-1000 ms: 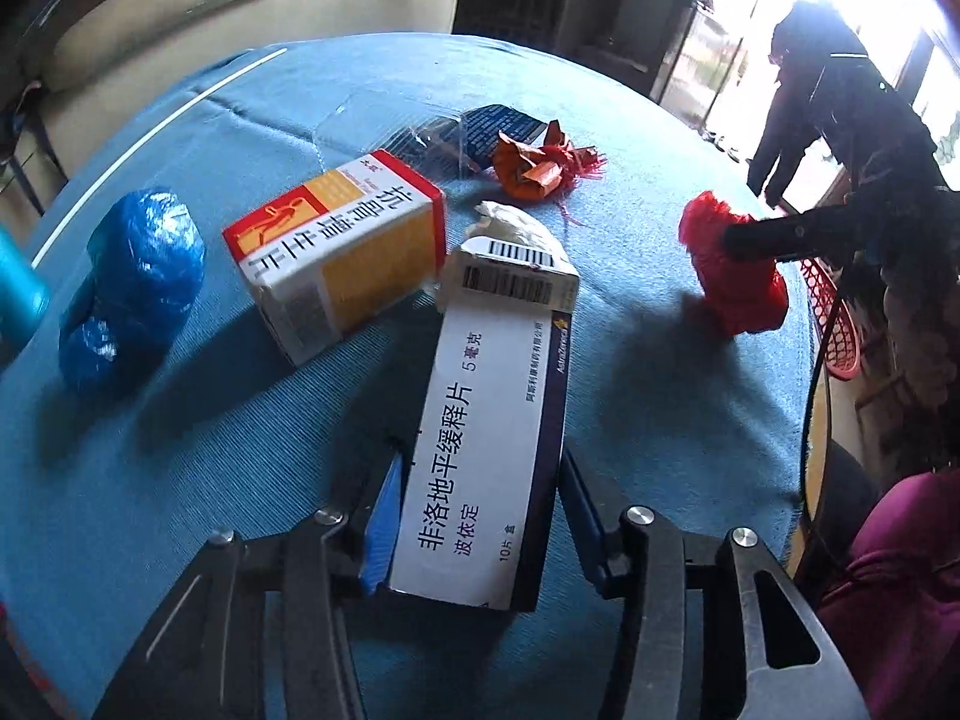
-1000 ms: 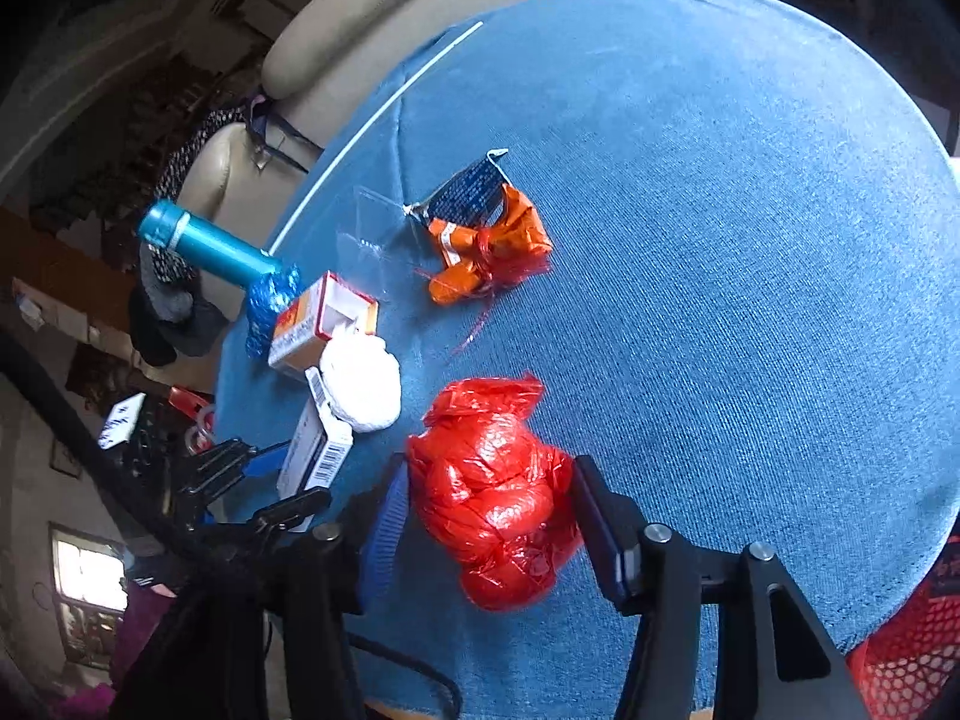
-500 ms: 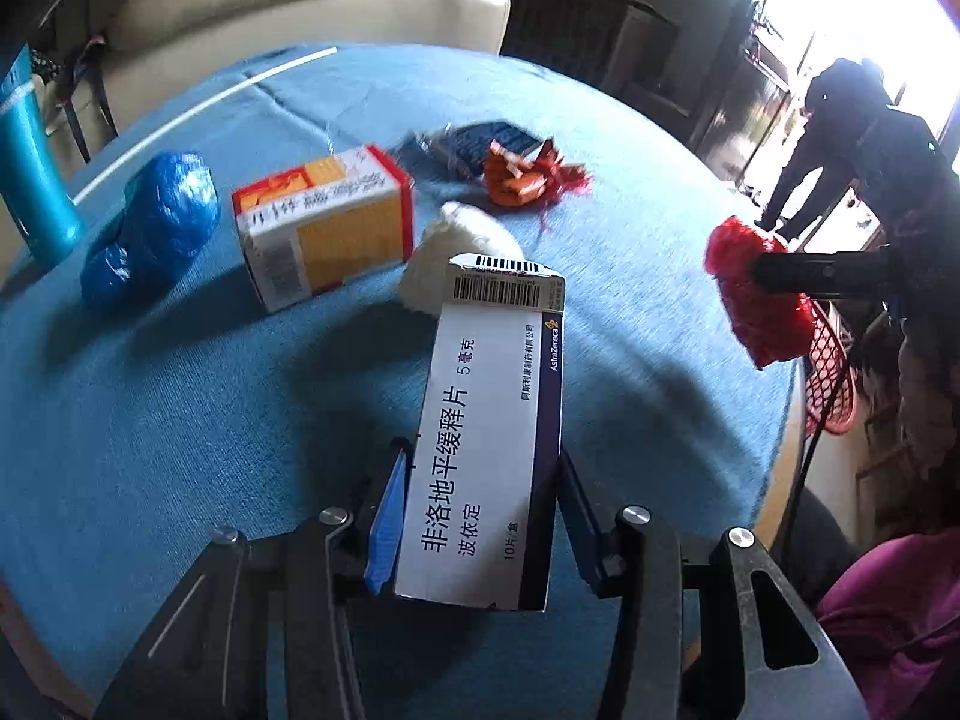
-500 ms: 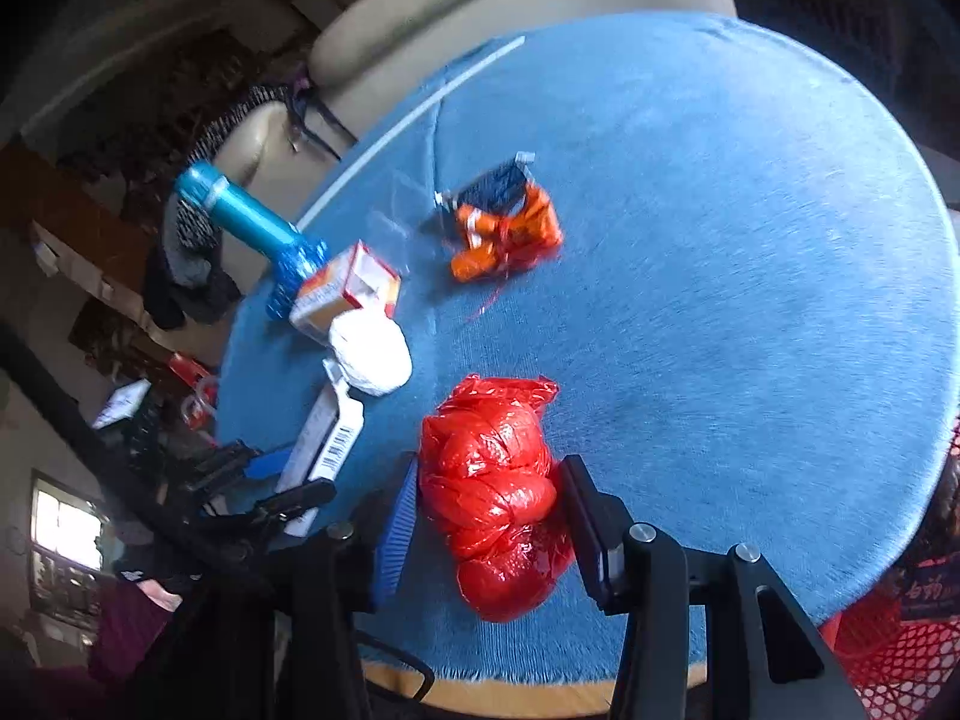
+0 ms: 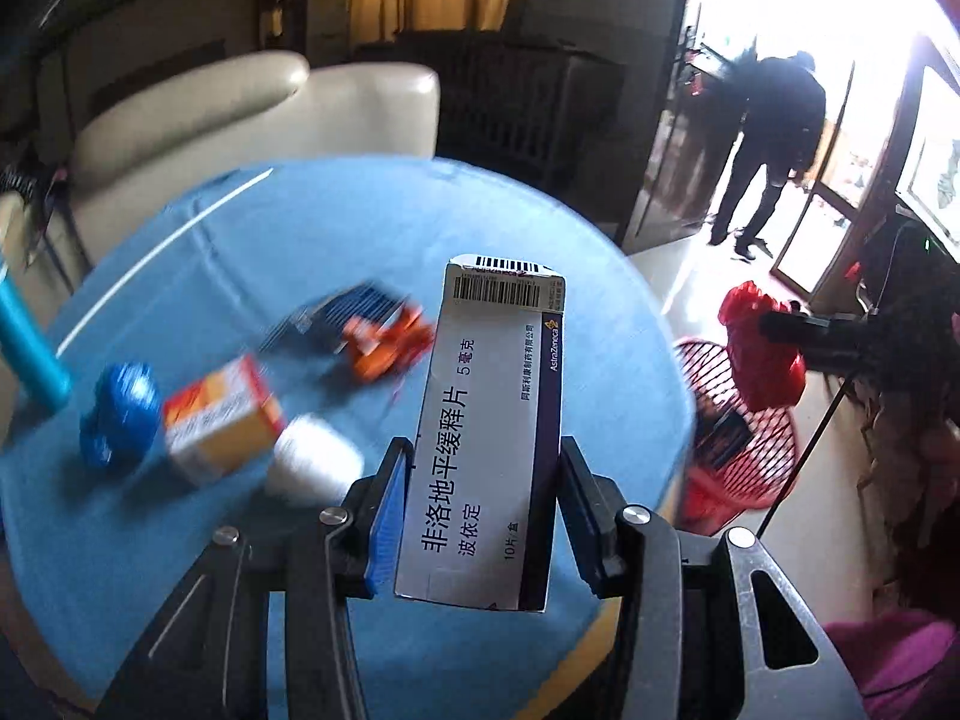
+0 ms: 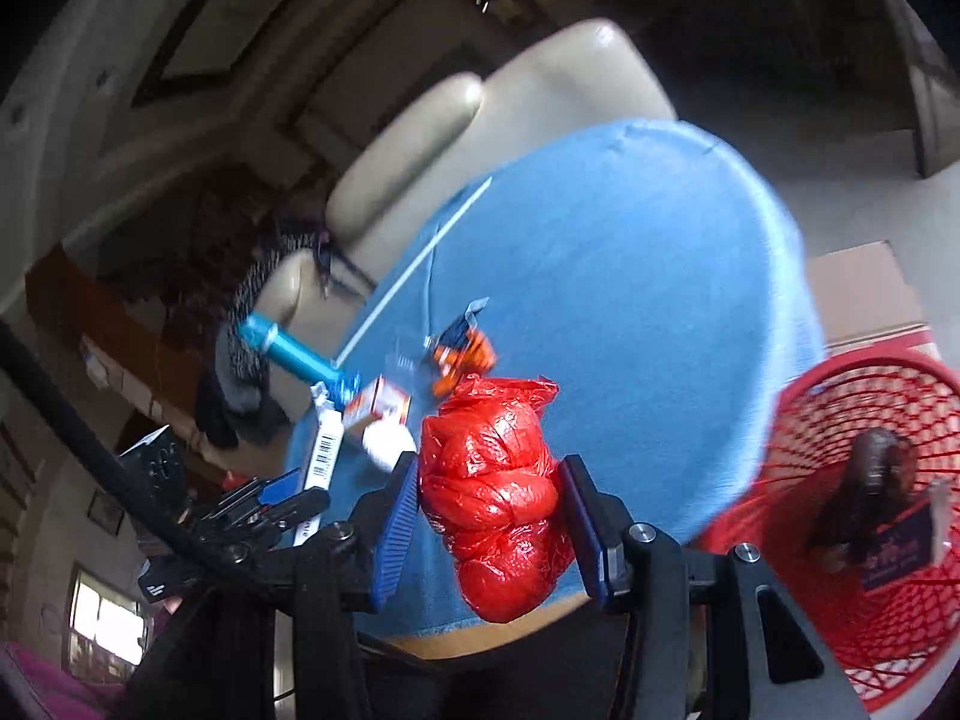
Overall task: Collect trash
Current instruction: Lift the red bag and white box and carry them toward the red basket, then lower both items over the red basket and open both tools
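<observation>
Trash was mid-collection: the left gripper (image 5: 477, 513) clamped a white box (image 5: 489, 432), the right gripper (image 6: 489, 525) a red bag (image 6: 495, 492), basket (image 6: 840, 408) at right (several scraps remained on the table (image 5: 288, 252)).

Cream armchair (image 5: 252, 114) behind blue-clothed round table (image 5: 336, 228); sunlit doorway (image 5: 840, 60).

Daylight floods through the doorway (image 5: 798, 60) at upper right of the left view and burns out to white glare; the room behind is dim and brownish. Things on the desk (image 5: 336, 228) smear with motion blur, while the held box (image 5: 486, 438) and red bag (image 6: 492, 492) stay sharp. Fisheye bending curves the edges, with black corners.
</observation>
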{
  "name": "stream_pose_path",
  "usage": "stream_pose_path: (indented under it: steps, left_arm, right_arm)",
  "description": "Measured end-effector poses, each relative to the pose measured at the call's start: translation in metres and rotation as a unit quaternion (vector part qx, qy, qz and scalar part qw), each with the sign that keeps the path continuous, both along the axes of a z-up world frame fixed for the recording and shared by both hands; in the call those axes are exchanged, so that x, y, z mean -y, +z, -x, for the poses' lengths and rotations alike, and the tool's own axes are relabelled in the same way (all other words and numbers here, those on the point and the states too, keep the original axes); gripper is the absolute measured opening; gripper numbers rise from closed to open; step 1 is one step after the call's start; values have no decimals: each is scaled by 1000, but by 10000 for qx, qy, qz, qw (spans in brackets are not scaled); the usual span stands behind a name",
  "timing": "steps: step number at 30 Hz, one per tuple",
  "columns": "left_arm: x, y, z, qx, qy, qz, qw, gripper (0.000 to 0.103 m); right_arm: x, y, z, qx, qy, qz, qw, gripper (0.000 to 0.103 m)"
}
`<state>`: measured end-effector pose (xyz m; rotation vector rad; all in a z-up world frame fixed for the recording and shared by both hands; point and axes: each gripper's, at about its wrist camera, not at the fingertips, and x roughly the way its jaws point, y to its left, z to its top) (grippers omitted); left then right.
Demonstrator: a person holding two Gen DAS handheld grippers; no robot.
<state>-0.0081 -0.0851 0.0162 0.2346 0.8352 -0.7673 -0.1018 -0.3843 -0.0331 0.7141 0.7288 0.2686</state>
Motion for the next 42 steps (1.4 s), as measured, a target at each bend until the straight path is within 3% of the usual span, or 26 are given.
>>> stream_pose_path:
  steps: [10, 21, 32, 42]
  left_arm:
    - [92, 48, 25, 200, -439, 468, 9977, 49]
    - [181, 49, 56, 149, -1268, 454, 9908, 49]
    - [192, 36, 80, 91, -1292, 376, 9909, 49]
    - [192, 27, 82, 19, -1092, 413, 9932, 49]
  right_arm:
    - [84, 29, 68, 667, -1059, -159, 9920, 50]
    - [139, 26, 118, 762, -1784, -314, 9805, 50]
    - [150, 24, 137, 727, -2024, -417, 9757, 50]
    - [151, 10, 126, 566, -1974, -595, 9769, 50]
